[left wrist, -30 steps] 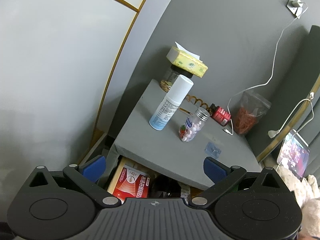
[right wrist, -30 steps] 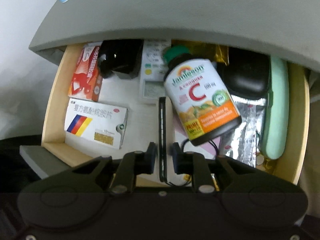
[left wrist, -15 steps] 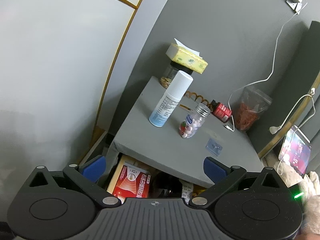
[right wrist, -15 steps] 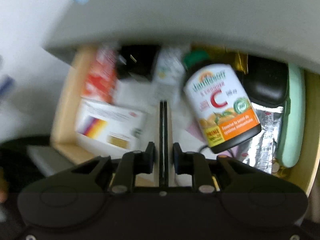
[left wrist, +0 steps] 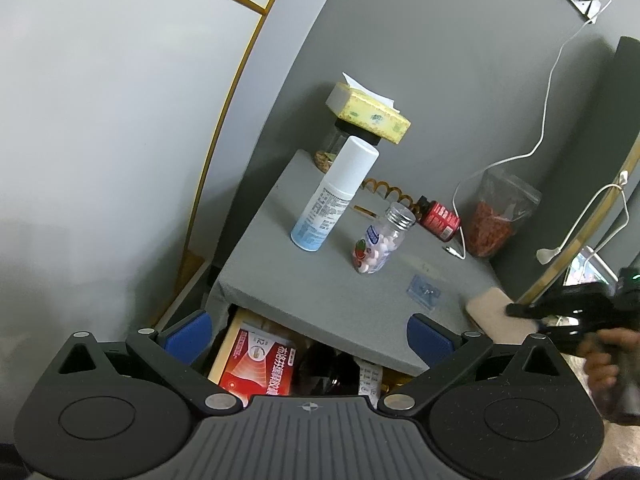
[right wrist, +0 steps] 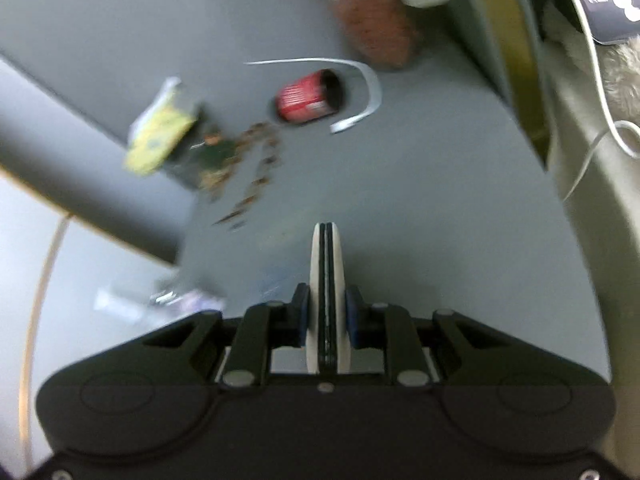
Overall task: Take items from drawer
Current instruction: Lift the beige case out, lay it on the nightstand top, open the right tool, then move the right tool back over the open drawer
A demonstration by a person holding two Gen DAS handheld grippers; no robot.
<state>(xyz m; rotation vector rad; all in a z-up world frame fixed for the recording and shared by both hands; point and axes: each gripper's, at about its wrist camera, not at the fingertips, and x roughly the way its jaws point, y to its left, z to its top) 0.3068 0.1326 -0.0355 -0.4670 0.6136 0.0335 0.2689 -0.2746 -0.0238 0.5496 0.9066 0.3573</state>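
The grey matte surface (left wrist: 320, 296) in mid-frame already carries bottles; the wooden drawer (left wrist: 224, 352) below remains stocked. The right gripper (right wrist: 327, 308), its jaws just eased, clamps a flat cream-and-black case (right wrist: 327, 280) above the surface. The left gripper (left wrist: 308, 336) gapes empty.

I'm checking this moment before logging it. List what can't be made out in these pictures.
- Drawer, left wrist view: the grey tabletop and the left gripper hide all but a red box.
- Flat item clamped in the right gripper, right wrist view: seen edge-on, identity unclear.
- Tabletop things, right wrist view: motion-blurred.
- Red bottle label: too small.
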